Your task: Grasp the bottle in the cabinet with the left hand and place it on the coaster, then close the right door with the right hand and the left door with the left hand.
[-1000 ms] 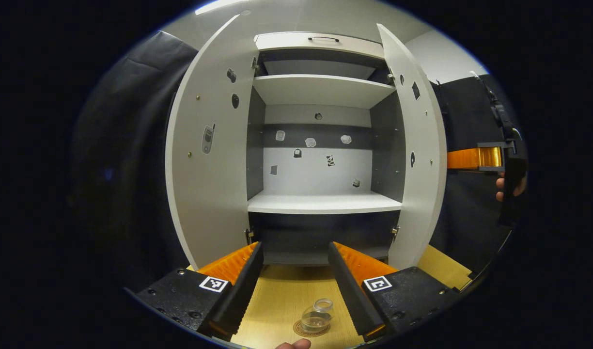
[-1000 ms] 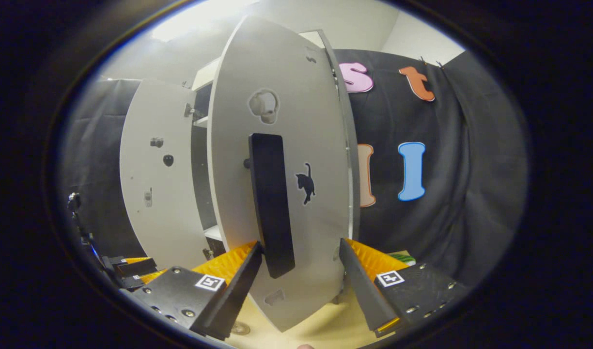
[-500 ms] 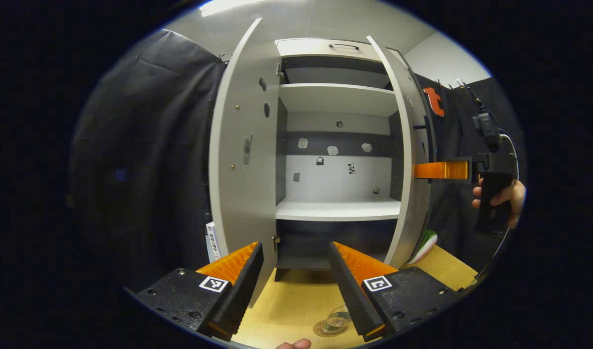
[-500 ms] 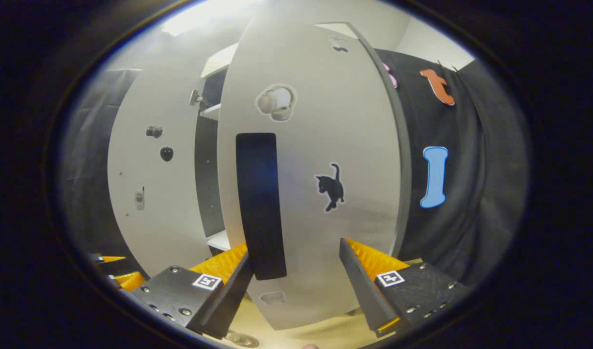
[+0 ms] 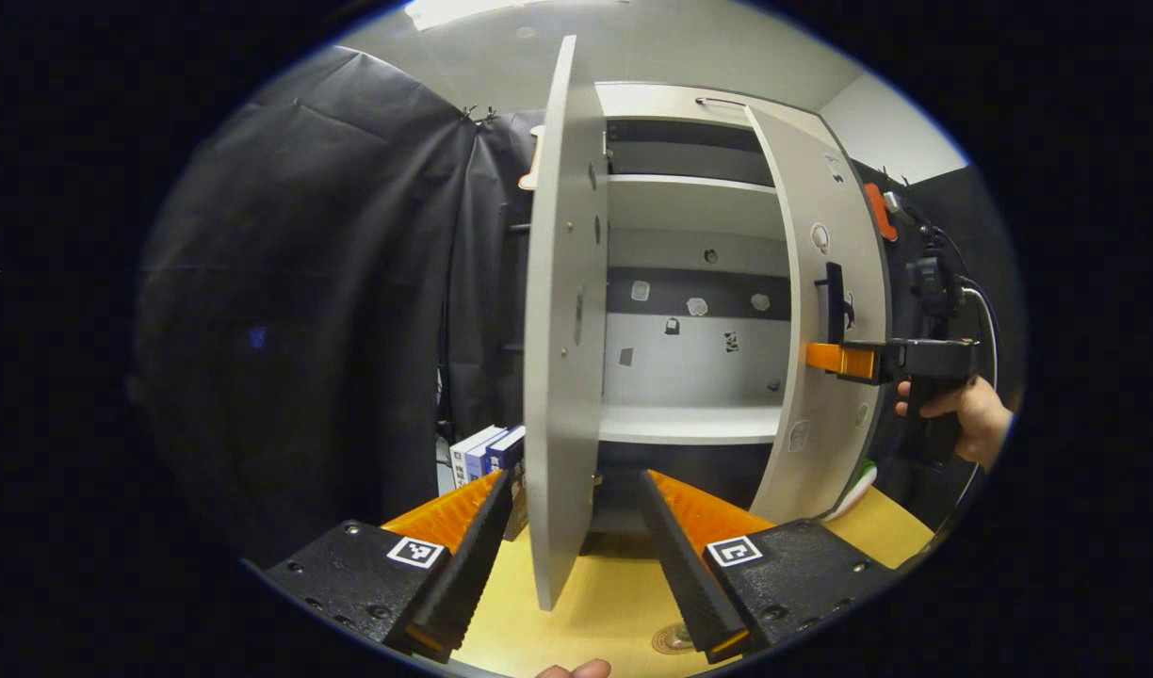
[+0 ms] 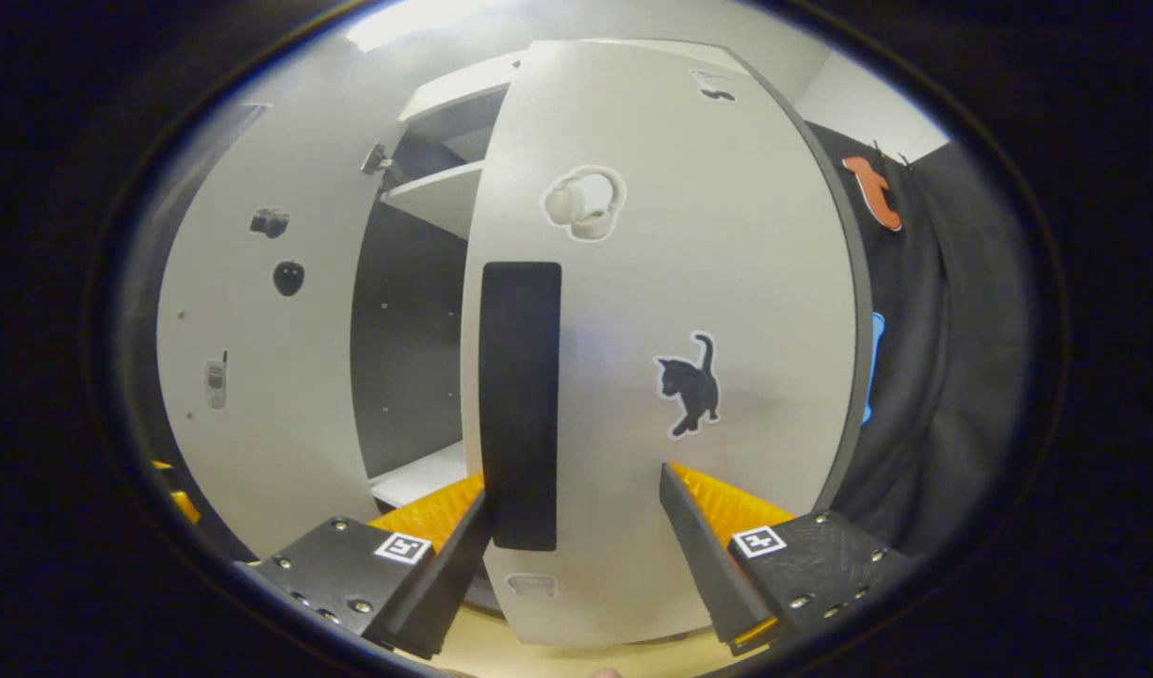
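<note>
left door (image 5: 560,320) edge-on between the tool's fingers — cabinet (image 5: 694,282) gap narrow

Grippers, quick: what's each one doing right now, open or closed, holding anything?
Left gripper: jaws open, holding nothing, the left door's edge between them.
Right gripper: jaws open, holding nothing, at the right door.

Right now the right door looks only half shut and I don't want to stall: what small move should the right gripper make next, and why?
Probably keep pushing forward. The right gripper, fingers open, faces the white right cabinet door beside its black vertical handle. A dark gap into the cabinet is visible beside the door's edge, so it isn't shut yet.
</note>
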Tool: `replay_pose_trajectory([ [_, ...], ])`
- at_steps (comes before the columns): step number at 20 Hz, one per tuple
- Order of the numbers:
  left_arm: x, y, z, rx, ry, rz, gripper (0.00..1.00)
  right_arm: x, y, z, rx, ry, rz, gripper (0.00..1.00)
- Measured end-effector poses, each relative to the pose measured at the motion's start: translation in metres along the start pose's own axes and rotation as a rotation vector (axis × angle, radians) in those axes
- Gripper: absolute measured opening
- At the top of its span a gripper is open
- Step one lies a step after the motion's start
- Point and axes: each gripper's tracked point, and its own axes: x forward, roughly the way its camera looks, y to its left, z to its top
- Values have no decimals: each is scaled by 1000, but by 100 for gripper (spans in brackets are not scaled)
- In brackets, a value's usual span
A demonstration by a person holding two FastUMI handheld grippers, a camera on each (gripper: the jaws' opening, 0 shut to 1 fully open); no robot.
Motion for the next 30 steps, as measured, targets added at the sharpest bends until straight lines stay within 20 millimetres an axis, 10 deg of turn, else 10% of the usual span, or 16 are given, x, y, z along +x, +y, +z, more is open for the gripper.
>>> replay_pose_trajectory([
  [14, 21, 67, 46, -38, -26, -9, 87, 16, 0, -1, -12, -61, -195, 100],
  [30, 50, 62, 87, 24, -74, -186, 90, 11, 6, -22, 61, 32, -203, 100],
])
